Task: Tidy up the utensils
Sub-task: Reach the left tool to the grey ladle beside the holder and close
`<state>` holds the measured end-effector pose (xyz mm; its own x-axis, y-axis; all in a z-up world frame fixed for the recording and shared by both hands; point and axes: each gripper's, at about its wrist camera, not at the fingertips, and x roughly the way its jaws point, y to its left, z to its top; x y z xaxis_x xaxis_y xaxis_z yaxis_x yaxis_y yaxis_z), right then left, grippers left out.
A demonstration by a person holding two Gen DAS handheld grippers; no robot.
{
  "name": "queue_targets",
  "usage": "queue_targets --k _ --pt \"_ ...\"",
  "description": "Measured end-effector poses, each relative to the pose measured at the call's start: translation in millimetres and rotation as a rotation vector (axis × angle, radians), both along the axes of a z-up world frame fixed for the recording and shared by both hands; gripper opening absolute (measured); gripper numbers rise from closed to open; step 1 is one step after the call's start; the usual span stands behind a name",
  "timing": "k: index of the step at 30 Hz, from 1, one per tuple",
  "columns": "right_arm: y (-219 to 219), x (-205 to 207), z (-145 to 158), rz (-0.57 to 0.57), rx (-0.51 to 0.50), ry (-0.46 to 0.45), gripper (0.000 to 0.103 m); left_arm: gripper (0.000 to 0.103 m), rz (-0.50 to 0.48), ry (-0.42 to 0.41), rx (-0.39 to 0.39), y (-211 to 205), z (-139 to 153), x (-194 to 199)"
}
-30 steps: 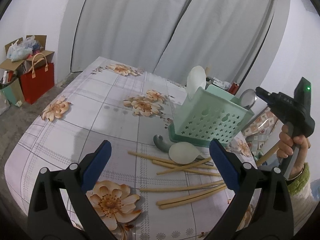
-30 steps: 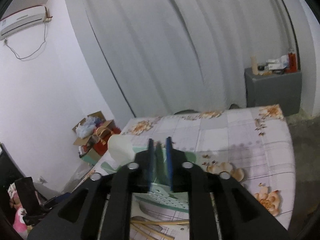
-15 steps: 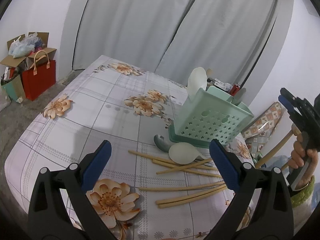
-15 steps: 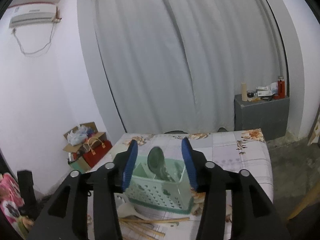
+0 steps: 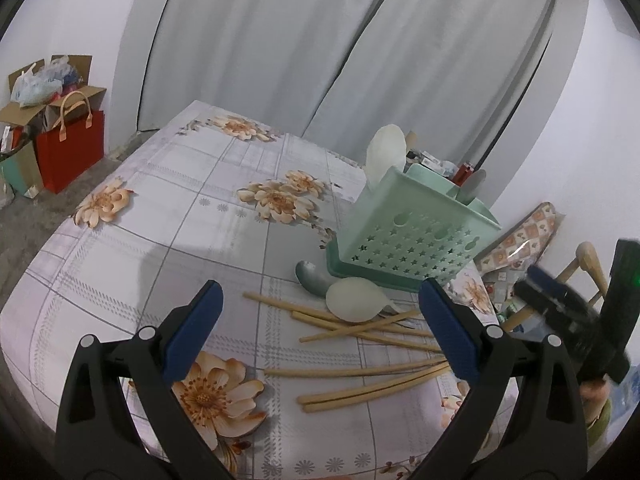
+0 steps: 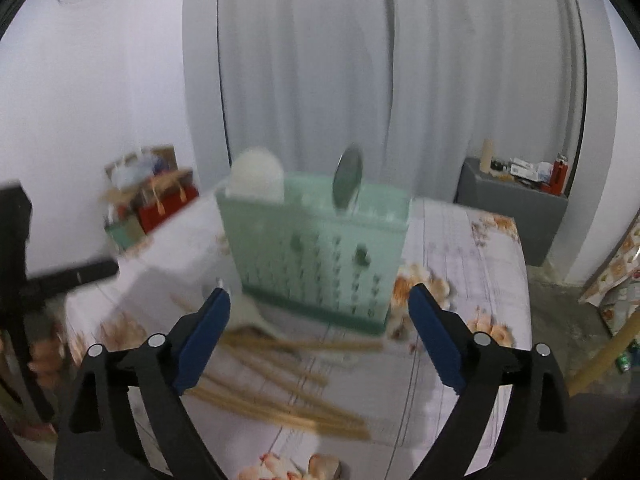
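You see a green basket (image 5: 412,236) with star holes standing upright on the worktop (image 5: 168,220). A white spoon (image 5: 386,152) and a metal spoon (image 6: 347,178) stand in it. In front of it lie loose chopsticks (image 5: 360,364), crossing each other. Another white spoon (image 5: 354,300) and a metal spoon (image 5: 312,276) lie beside the basket's foot.

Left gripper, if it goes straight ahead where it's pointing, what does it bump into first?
Probably the chopsticks lying scattered on the table between the open left gripper fingers, with the white spoon just beyond them. The green caddy stands farther back. Depth is hard to judge.
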<state>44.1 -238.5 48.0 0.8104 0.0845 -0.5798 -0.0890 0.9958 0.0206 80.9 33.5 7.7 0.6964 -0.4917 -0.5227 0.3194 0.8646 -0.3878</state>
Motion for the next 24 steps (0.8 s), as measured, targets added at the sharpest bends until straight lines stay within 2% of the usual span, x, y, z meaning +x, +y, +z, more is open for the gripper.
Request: queue_targets --k 4,8,13,16,20,22,24 --pt "12 0 -19 -0.012 -0.023 0.070 0.096 0.094 0.005 0.022 -0.006 2 -3 5" --pt "20 0 -29 0.000 -0.026 0.113 0.096 0.094 0.031 0.051 0.025 4 -9 14" --pt "33 -1 -35 -0.029 -0.118 0.119 0.096 0.094 0.004 0.073 0.053 -1 -13 29" --pt "38 -5 -37 -0.022 -0.148 0.103 0.096 0.094 -0.030 0.074 0.044 -7 -12 42" --pt "42 -9 -38 0.010 -0.156 0.086 0.096 0.094 -0.085 0.115 0.010 -15 -16 64" --pt "43 -11 -39 0.024 -0.142 0.080 0.096 0.082 -0.120 0.140 -0.022 -20 -19 76" --pt "42 -12 -39 0.033 -0.124 0.077 0.096 0.067 -0.146 0.207 -0.045 -24 -27 91"
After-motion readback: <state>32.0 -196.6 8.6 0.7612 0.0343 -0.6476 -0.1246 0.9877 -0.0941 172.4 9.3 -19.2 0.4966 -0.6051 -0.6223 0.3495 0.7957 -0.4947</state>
